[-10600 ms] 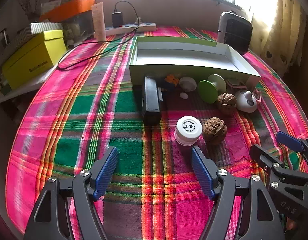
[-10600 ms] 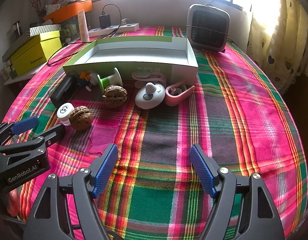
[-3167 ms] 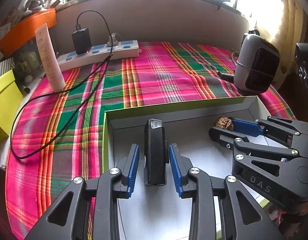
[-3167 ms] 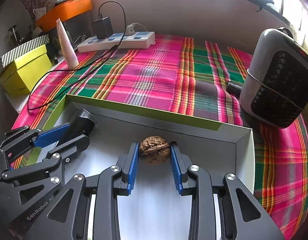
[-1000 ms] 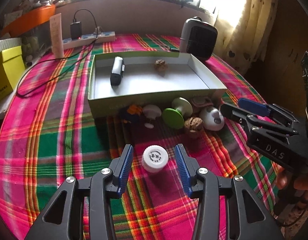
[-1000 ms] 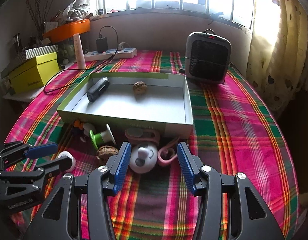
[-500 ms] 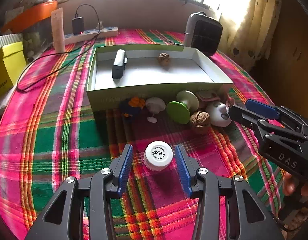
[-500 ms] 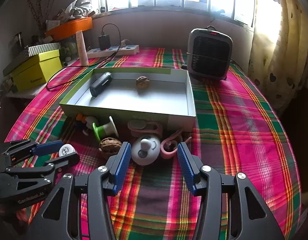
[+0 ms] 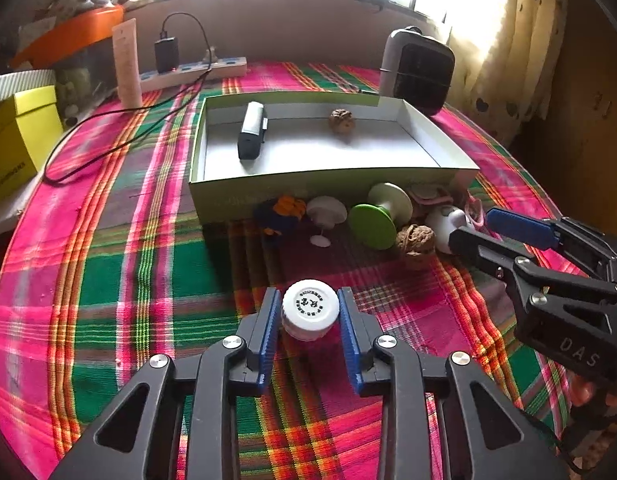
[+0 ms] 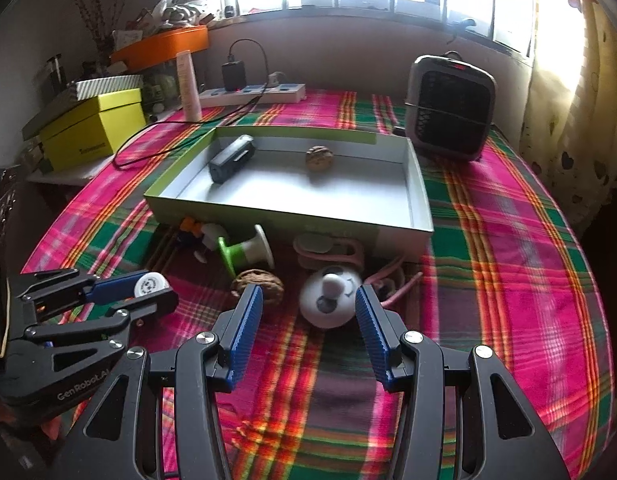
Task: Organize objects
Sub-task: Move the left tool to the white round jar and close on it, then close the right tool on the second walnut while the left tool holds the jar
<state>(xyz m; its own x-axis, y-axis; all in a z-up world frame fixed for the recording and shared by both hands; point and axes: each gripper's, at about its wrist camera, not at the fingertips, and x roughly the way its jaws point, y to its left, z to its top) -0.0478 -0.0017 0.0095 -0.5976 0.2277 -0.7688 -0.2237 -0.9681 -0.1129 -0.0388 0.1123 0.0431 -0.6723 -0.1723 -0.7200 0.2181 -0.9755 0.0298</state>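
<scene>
Box (image 9: 212, 200) held a black device (image 9: 252, 132) near its far-left corner and a walnut (image 9: 341, 120) at its far wall. Left gripper (image 9: 310, 320) had just closed on the white jar (image 9: 310, 310) near the table's front edge; right gripper (image 10: 308, 320) stood open around a white toy (image 10: 328, 296).

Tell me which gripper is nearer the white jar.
Left. The left gripper has just closed on the white jar; the right gripper sits apart, open around the white toy.

Heater (image 10: 450, 108), power strip (image 10: 252, 94), perhaps a shoebox (image 10: 94, 128).
</scene>
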